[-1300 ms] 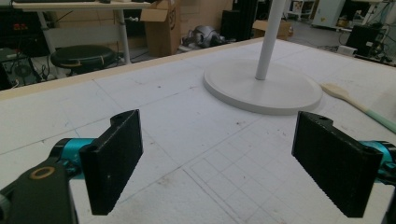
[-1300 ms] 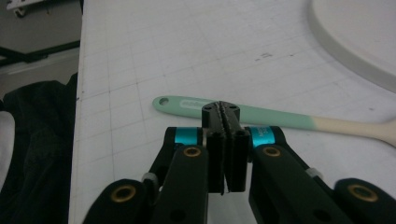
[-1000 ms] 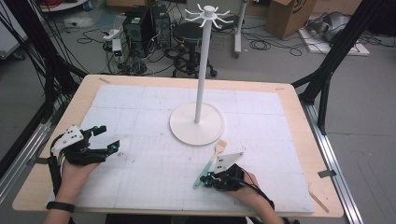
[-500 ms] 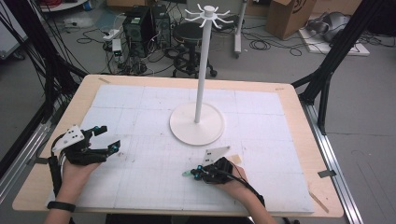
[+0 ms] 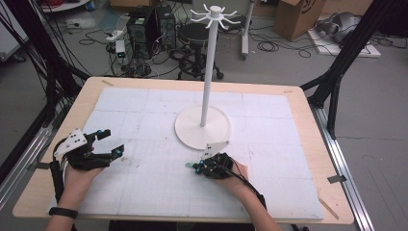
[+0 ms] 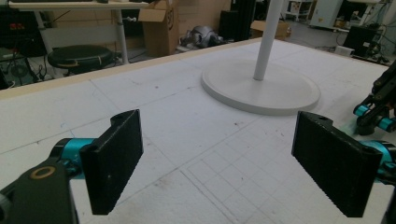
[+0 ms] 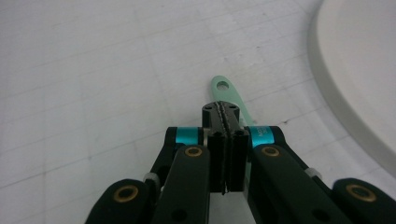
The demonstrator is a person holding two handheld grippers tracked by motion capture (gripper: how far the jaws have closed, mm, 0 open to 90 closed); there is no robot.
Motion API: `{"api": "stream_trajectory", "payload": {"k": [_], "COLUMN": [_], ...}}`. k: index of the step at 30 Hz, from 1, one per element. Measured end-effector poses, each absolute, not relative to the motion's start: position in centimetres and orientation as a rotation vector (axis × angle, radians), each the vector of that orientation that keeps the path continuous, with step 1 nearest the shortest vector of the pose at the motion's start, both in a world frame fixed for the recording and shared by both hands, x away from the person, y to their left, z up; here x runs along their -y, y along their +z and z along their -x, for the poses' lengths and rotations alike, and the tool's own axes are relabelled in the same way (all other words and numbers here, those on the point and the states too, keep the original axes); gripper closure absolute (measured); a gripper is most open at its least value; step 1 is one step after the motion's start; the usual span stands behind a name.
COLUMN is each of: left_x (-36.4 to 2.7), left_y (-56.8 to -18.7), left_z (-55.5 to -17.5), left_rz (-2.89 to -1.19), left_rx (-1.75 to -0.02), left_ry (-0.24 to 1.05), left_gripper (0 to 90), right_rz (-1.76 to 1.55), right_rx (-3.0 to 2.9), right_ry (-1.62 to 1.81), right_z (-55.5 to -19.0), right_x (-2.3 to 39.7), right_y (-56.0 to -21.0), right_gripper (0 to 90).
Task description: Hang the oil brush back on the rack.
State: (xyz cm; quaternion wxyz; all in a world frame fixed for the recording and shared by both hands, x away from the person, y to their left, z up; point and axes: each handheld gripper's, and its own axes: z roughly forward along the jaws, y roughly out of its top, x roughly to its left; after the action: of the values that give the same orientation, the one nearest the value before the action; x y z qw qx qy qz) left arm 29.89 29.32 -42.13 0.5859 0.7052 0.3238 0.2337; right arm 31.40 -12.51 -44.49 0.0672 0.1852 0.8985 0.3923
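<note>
The pale green flat plastic utensil handle with a hanging hole [image 7: 225, 93] is clamped in the closed right gripper [image 7: 225, 114], its long axis projecting toward twelve o'clock over the white mat; the left gripper [image 6: 219, 158], farther off, is held open.

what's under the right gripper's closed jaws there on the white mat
A flat mint-green handle with a hanging hole pokes out past the right gripper, lying on the white mat. The rest of it is covered by the jaws, so what utensil it is can't be told.

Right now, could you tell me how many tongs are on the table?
2: the left tongs rest open at the mat's left edge; the right tongs, shut on a green handle, lie beside the stand's base.
</note>
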Motion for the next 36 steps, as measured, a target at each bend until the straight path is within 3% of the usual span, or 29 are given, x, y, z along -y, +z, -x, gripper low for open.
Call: {"api": "stream_trajectory", "payload": {"k": [13,24,36], "left_x": [-29.3,-29.3,-29.6], "left_y": [-42.2,-42.2,-42.4], "left_z": [-29.9,-29.9,-29.9], "left_rz": [-1.647,-1.658,-1.671], "left_rx": [-0.755,-0.756,-0.771], "left_ry": [0.542,0.539,0.552], "left_gripper": [17.0,17.0,16.9], "right_rz": [-0.636,-0.745,-0.844], "right_rx": [-2.632,-2.422,-2.283], "right_ry": [1.258,1.473,1.538], "right_z": [-32.1,-30.9,-29.6], "right_x": [13.4,22.1,27.9], "right_y": [-43.6,-40.5,-40.9], "right_gripper": [89.6,77.5,61.0]}}
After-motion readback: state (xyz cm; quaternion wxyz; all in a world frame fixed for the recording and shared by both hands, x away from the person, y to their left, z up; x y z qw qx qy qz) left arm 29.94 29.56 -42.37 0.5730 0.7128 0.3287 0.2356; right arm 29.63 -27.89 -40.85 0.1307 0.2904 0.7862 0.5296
